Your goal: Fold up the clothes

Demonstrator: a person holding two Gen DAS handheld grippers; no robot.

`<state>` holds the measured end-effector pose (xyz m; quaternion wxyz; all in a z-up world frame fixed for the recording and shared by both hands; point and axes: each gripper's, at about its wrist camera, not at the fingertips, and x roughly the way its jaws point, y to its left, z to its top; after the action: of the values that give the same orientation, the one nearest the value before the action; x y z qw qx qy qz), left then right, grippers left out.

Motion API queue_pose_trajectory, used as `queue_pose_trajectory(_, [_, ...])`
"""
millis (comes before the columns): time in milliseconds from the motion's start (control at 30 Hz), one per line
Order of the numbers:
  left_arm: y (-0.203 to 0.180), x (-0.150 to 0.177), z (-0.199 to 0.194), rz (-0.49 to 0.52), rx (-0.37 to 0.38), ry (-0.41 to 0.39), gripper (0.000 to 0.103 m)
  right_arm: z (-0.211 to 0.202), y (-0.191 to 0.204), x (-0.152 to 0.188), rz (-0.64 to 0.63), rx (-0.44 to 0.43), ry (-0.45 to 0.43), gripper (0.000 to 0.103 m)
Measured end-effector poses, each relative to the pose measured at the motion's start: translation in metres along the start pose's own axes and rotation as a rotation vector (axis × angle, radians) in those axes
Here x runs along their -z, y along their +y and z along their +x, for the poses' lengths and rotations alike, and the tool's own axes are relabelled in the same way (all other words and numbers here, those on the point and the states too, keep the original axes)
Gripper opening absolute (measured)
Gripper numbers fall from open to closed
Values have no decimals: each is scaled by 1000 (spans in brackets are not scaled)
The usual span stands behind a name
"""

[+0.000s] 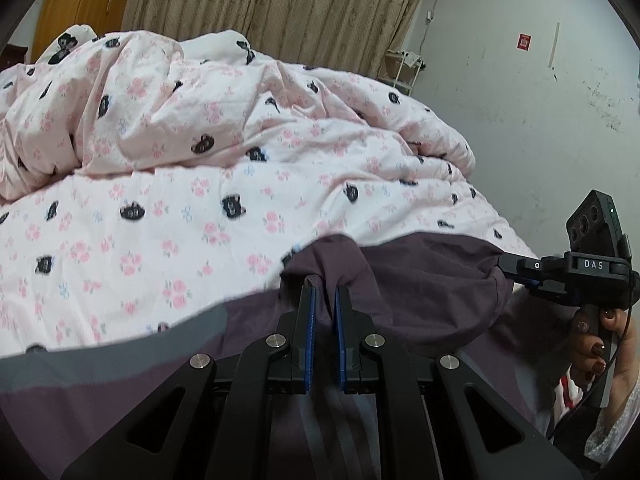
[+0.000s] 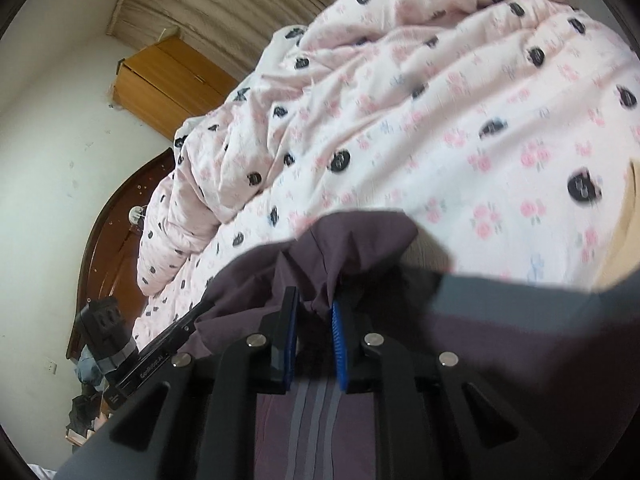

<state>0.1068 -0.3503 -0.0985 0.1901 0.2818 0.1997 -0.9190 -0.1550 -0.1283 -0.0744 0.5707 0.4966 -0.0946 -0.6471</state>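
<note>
Seen from the left wrist, the left gripper [image 1: 325, 286] has its blue-padded tongs drawn close together on a bunched ridge of a purple garment [image 1: 420, 280] with a grey band. The cloth is pinched between the pads and lifted off the floral bedsheet [image 1: 160, 240] just behind it. Further back on the sheet lies a crumpled duvet [image 1: 200, 112] in the same print. To the right, the right gripper [image 1: 520, 270] bites the far end of the same raised edge, with the hand [image 1: 600, 344] around its handle. In its own view the right gripper's [image 2: 314, 304] tongs are likewise nearly closed, with a fold of the garment [image 2: 352, 236] wedged between them; grey stripes run down the cloth below.

Judging from how it hangs, the garment is held up by one edge between both grippers, in front of the duvet. The risk lies in those bunched grips. Only a small wad sits in each pair of pads, so a sharp tug could pull the cloth free. Uneven height between the two would lay the fold skewed, and the trailing cloth may drag the sheet into wrinkles.
</note>
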Motion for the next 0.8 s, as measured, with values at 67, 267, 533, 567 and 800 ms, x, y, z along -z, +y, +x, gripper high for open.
queue_pose_trajectory(67, [1,-11,5,-6,-2,-14,7,2,1,-9,1,-10,-9,16])
queue_pose_trajectory(267, [8,-38,21,-5,-27,-42,7,9,5,-41,-13,-30,-39,16])
queue_pose_trajectory(533, [27,-66,49,-29,-60,-58,5,34,5,-85,-35,-40,-57,15])
queue_pose_trajectory(567, [29,-68,53,-33,-64,-58,5,38,4,-88,-35,-37,-56,15])
queue_pose_trajectory(800, [49,-71,70,-58,-114,-48,3,62,-5,-110,-32,-19,-51,15])
